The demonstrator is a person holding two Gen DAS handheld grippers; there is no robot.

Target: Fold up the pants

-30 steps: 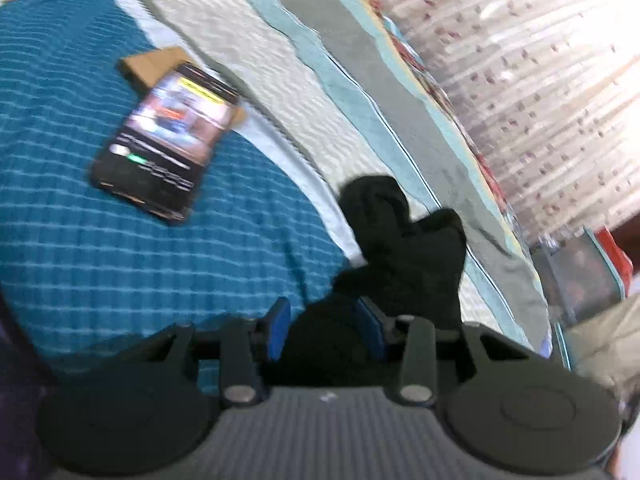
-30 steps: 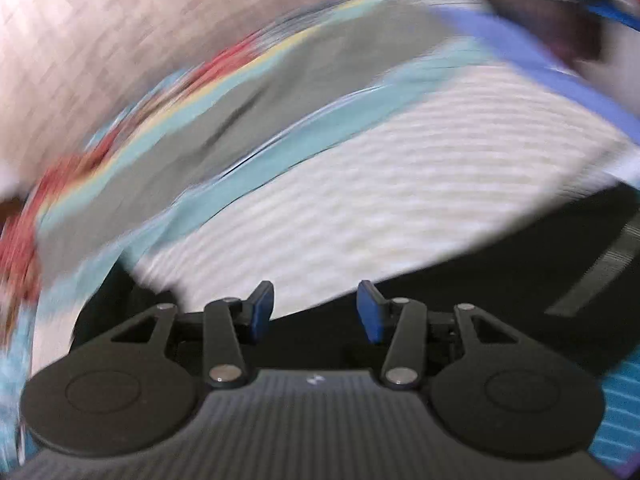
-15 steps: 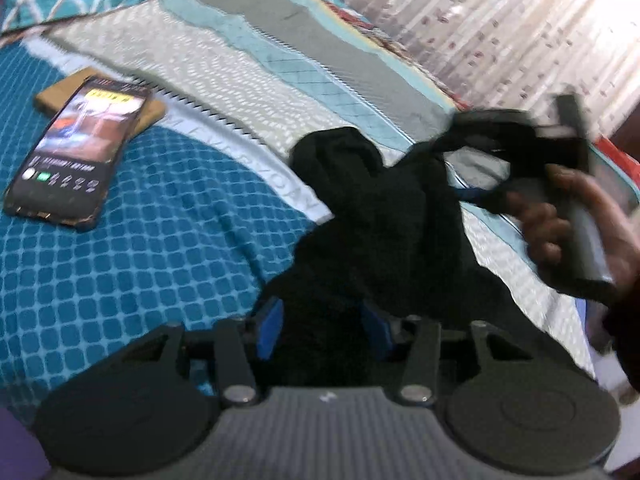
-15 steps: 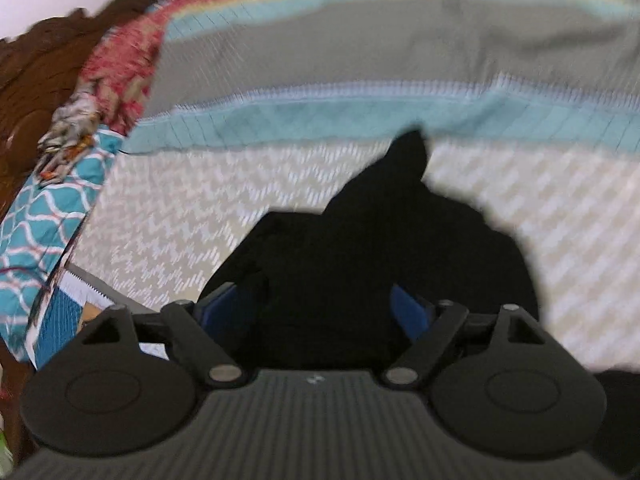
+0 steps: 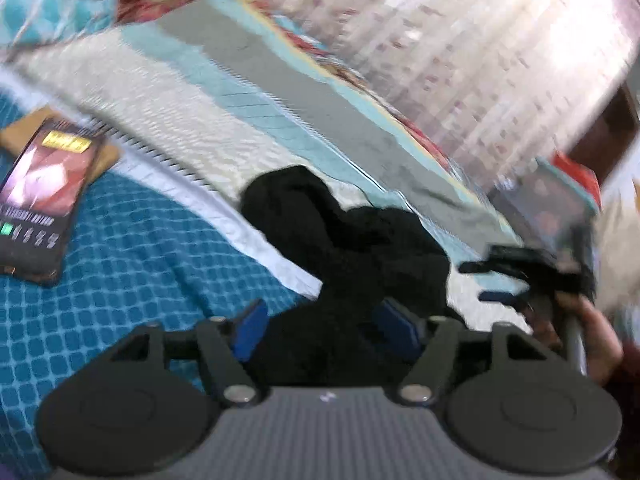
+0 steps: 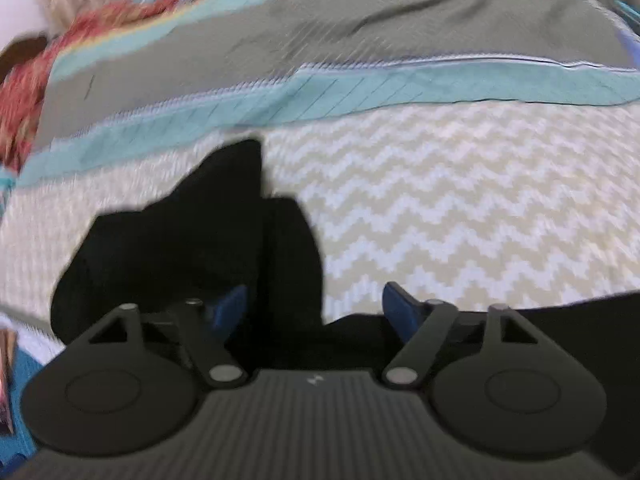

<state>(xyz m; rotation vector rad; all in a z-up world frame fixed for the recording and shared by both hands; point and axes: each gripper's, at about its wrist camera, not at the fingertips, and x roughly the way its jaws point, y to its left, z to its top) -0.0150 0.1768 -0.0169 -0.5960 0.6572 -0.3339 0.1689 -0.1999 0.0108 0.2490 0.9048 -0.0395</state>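
Observation:
The black pants [image 5: 352, 248] lie bunched on the bed, across the zigzag band and the blue checked band of the bedspread. My left gripper [image 5: 323, 330] sits low at the near end of the heap. Its jaws are opening, with black cloth between the blue pads [image 5: 250, 330] and no pad pressing on it. A hand holds my right gripper [image 5: 500, 280] just right of the heap. In the right wrist view the pants [image 6: 180, 240] lie left of centre. The right gripper [image 6: 316, 308] has its jaws wide and closing slightly, over a fold of cloth they do not pinch.
A phone [image 5: 40, 204] with a lit screen lies on a brown board [image 5: 106, 156] at the left of the bed. The bedspread [image 6: 460, 200] has zigzag, teal and grey bands. A curtain [image 5: 480, 40] hangs behind, and a box [image 5: 560, 196] stands at the bed's right side.
My left jaws, pinched on the black cloth before, have spread apart. The right gripper has come down and to the right of the heap, and the heap now sits left in its view.

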